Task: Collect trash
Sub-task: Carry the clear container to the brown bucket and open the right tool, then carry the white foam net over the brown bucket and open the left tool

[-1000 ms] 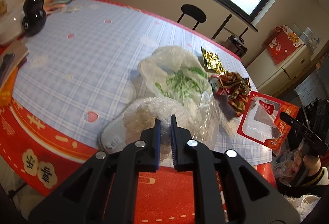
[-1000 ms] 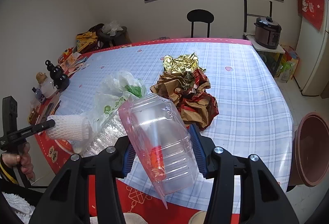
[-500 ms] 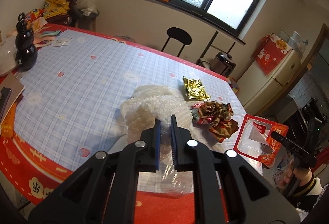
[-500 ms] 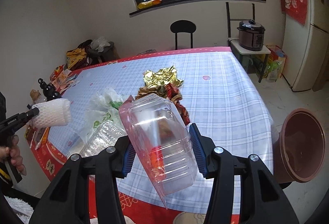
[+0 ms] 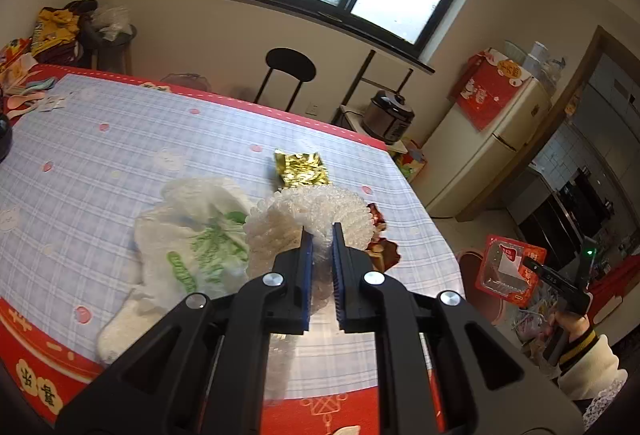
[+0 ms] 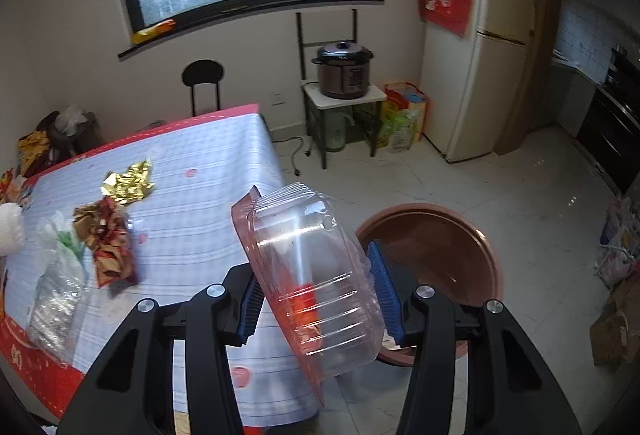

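On my left, the left gripper (image 5: 319, 267) is pinched nearly together on a white foam fruit net (image 5: 308, 213), which has come up off the table (image 5: 100, 155) over the last second and now hangs above the white plastic bag (image 5: 192, 239) with green print, hiding part of the crumpled red-and-gold wrapper (image 5: 382, 249) behind it. The gold foil packet (image 5: 301, 168) still lies flat further back, untouched. To the right, my right gripper (image 6: 316, 295) is clamped across a clear plastic clamshell box (image 6: 308, 267) with a red backing card, and it has swung away from the tabletop: a second ago the table filled the view behind the box, now the brown round bin (image 6: 476, 255) on the floor sits just behind and below it. I judge both pieces of trash are lifted and on their way, the clamshell nearly over the bin, the net trailing. The table's red edge (image 6: 276, 163) is close to the left of the box, so I should keep clear of that corner; beyond it the tiled floor (image 6: 500, 187) is open up to the fridge (image 6: 476, 83), leaving plenty of room to move over the bin's rim.
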Demonstrator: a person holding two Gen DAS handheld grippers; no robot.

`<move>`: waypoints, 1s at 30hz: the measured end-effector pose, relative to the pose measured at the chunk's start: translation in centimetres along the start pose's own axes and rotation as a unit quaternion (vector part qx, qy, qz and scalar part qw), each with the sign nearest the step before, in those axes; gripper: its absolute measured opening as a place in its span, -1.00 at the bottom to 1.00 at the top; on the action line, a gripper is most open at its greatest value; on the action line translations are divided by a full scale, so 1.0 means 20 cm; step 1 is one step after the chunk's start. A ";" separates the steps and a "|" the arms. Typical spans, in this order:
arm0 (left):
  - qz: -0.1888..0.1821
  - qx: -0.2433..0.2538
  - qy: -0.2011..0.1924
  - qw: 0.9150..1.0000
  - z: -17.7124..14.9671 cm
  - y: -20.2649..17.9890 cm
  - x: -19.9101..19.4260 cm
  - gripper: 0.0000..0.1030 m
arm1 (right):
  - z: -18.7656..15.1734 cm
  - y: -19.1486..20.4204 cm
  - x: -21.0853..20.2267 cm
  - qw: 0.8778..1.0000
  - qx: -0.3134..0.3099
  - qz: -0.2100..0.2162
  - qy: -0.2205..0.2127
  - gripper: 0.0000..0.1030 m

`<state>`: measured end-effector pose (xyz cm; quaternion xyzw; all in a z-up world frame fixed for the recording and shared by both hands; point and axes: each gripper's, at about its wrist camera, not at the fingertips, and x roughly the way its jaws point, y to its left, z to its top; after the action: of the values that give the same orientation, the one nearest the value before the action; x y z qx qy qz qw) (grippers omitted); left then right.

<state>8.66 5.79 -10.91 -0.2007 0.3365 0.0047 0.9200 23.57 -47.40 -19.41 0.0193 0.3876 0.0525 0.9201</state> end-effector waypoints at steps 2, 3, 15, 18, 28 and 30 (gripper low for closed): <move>-0.004 0.003 0.002 1.000 -0.01 -0.07 0.04 -0.76 | 0.00 -0.14 0.05 1.000 0.007 -0.028 0.009 -0.05; -0.006 0.004 0.004 1.000 -0.01 -0.10 0.06 -0.76 | -0.01 -0.21 0.08 0.999 0.013 -0.041 0.014 -0.05; -0.013 0.017 0.017 1.000 -0.09 -0.35 0.20 -0.76 | 0.07 -0.56 0.27 0.993 0.082 -0.084 0.021 0.55; -0.020 0.027 0.018 0.999 -0.09 -0.40 0.21 -0.76 | 0.09 -0.56 0.21 0.993 0.088 -0.080 -0.004 0.68; -0.081 0.088 0.027 0.993 -0.02 -0.70 0.31 -0.76 | 0.03 -0.46 -0.23 0.990 0.086 -0.085 -0.077 0.90; -0.101 0.103 0.033 0.989 -0.01 -0.79 0.36 -0.76 | 0.00 -0.47 -0.31 0.989 0.091 -0.084 -0.085 0.90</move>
<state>16.48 -9.79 -9.72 -0.1379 0.3429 -0.1297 0.9201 20.15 -57.45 -15.70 0.0743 0.3111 -0.0626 0.9454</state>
